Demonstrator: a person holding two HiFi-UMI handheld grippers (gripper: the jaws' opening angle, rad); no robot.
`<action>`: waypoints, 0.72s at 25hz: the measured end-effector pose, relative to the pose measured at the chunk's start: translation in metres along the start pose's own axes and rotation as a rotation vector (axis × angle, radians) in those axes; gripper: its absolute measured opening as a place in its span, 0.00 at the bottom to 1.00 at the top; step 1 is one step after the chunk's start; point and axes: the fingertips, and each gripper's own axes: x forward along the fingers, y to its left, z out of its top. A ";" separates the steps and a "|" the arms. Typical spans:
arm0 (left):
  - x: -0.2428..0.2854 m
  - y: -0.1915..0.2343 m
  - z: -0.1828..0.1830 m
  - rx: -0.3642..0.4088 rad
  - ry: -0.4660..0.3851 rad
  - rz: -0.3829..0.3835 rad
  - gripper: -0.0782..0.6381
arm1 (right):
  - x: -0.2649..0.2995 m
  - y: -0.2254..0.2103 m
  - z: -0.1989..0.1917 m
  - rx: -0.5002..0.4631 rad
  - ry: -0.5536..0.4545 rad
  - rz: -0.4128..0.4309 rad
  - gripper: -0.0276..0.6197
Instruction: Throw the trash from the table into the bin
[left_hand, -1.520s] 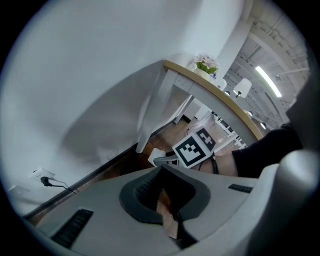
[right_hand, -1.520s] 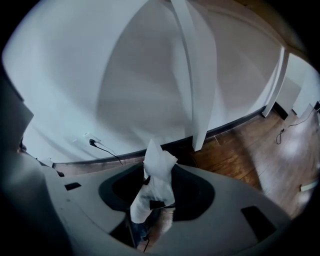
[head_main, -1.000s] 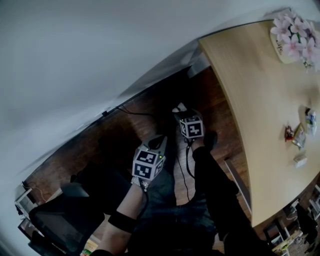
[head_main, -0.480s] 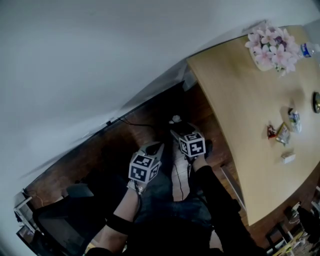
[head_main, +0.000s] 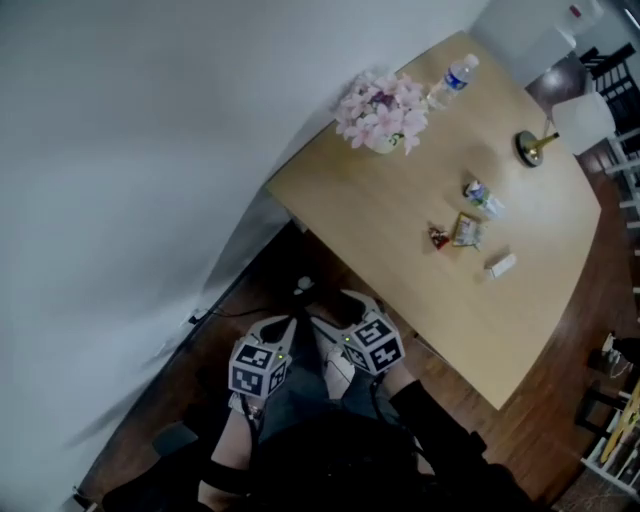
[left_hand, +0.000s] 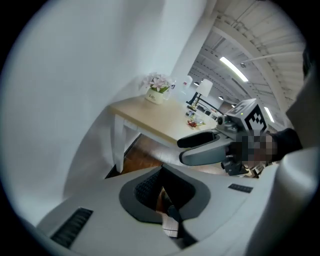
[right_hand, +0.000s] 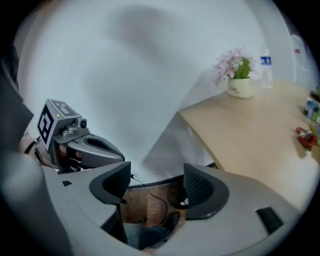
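Observation:
Trash lies on the wooden table (head_main: 400, 210): a red wrapper (head_main: 438, 237), a yellow-green packet (head_main: 466, 230), a white piece (head_main: 500, 265) and a small blue-white packet (head_main: 482, 196). Both grippers hang low over the floor, short of the table's near corner. My left gripper (head_main: 285, 330) (left_hand: 162, 167) is shut with nothing in it. My right gripper (head_main: 345, 310) (right_hand: 155, 177) is open and empty, a wide gap between its pads. The red wrapper (right_hand: 305, 137) shows far right in the right gripper view. Each gripper sees the other beside it.
A pot of pink flowers (head_main: 383, 110) and a water bottle (head_main: 452, 80) stand at the table's far side, near a dark round base (head_main: 535, 148). A white wall runs on the left. A cable (right_hand: 150, 197) lies on the wooden floor under the table.
The head view has swung so the table sits more centrally and more of it shows. Both grippers have dropped lower in view and drawn closer together.

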 end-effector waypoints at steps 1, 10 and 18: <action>-0.002 -0.010 0.009 0.024 0.002 -0.012 0.11 | -0.019 -0.003 0.002 0.025 -0.015 -0.019 0.56; 0.020 -0.107 0.045 0.151 0.051 -0.147 0.12 | -0.134 -0.056 -0.036 0.281 -0.097 -0.175 0.56; 0.048 -0.179 0.082 0.350 0.087 -0.250 0.12 | -0.185 -0.091 -0.025 0.311 -0.195 -0.288 0.56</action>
